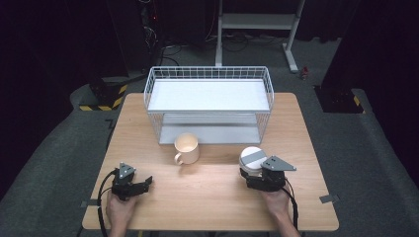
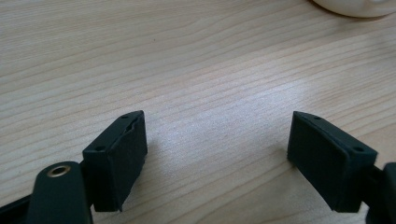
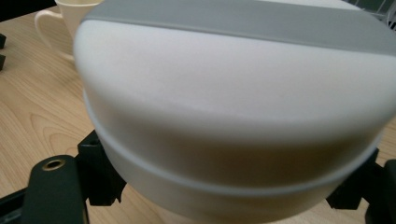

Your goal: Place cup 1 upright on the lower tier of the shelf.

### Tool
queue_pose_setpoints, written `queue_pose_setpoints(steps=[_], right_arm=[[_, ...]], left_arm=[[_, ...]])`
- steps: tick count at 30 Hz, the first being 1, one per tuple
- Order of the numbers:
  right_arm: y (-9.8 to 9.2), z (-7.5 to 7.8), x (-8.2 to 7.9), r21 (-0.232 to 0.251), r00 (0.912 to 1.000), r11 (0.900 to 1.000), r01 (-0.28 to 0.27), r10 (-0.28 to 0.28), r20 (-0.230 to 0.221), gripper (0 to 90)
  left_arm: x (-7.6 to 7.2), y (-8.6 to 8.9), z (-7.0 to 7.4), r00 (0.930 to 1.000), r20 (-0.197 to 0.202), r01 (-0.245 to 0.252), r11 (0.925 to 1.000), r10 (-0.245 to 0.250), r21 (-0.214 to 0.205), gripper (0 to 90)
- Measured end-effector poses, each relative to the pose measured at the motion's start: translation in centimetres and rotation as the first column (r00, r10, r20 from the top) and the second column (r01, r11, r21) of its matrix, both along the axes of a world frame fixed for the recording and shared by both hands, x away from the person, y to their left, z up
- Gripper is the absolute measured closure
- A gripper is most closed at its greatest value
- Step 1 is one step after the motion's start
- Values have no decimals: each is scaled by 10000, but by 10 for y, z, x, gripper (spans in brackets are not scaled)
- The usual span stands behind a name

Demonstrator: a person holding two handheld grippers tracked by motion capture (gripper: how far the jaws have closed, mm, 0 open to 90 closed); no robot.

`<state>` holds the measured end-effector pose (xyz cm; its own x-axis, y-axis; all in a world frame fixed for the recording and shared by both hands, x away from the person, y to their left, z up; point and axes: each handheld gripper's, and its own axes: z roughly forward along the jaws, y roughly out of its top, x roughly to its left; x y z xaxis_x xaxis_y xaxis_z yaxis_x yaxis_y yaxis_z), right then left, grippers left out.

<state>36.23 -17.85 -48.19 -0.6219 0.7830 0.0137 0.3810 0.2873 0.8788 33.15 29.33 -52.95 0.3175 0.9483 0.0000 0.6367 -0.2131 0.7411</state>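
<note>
We've got the white lidded container lower right of frame on the table, clamped btwn right tongs; left tongs wide, empty, lower left.

In the right gripper view the white lidded container hides the right tool's pads, and the cream mug is cut off at the top edge. The left gripper view crops the mug to a sliver at the far edge.
</note>
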Motion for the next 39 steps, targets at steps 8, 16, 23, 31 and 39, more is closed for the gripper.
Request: queue_pose_setpoints(steps=[8, 16, 23, 31, 39], right_arm=[[5, 3, 8, 135, 9999, 9999, -93, 94, -59, 188], [6, 4, 16, 234, 9998, 9996, -184, 186, -90, 189], [9, 5, 24, 250, 9997, 9995, -202, 206, -145, 189], [15, 11, 35, 314, 9997, 9993, -192, 196, -144, 189], [20, 16, 46, 314, 9998, 9994, -123, 127, -147, 189]], left_arm=[[0, 0, 0, 10000, 3, -5, 10000, 5, -2, 204], [0, 0, 0, 10000, 17, -7, 10000, 7, 12, 206], [0, 0, 0, 10000, 8, -14, 10000, 14, 4, 206], [0, 0, 0, 10000, 17, -10, 10000, 10, 8, 207], [0, 0, 0, 10000, 19, -12, 10000, 12, 7, 207]])
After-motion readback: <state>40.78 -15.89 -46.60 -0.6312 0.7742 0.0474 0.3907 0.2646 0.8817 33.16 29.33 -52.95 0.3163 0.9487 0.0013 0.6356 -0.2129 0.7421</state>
